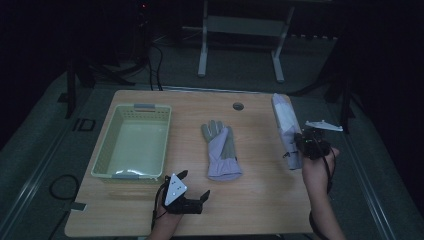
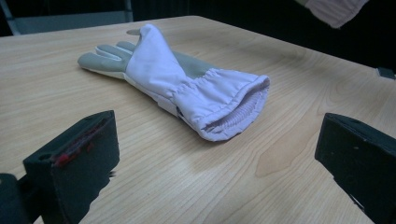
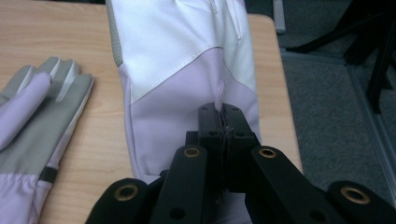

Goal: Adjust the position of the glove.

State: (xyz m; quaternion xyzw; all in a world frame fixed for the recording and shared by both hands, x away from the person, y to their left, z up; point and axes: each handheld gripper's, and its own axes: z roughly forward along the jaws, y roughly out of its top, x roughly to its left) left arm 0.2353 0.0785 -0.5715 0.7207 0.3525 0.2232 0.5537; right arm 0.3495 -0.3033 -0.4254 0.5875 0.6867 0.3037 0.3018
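At a wooden table (image 1: 260, 200), a person works with 2 hand-held grippers and 2 gloves. The right gripper (image 1: 300, 142) has its jaws pinched tight on a fold of the lifted glove (image 1: 286, 125), a white and pale lilac one that hangs over the table's right edge; in the right gripper view the cloth (image 3: 187, 79) is caught between the closed jaws near the cuff end. The second glove (image 1: 221, 150) lies flat near the middle of the table, grey fingers pointing away from the person and its gathered cuff toward them. The left gripper (image 1: 192, 187) rests low at the near edge with its jaws spread wide and nothing between them; the left gripper view looks past the 2 jaws at that second glove (image 2: 187, 84), cuff opening toward the camera. A pale plastic basket (image 1: 107, 150) stands on the table's left side, just beyond the left gripper.
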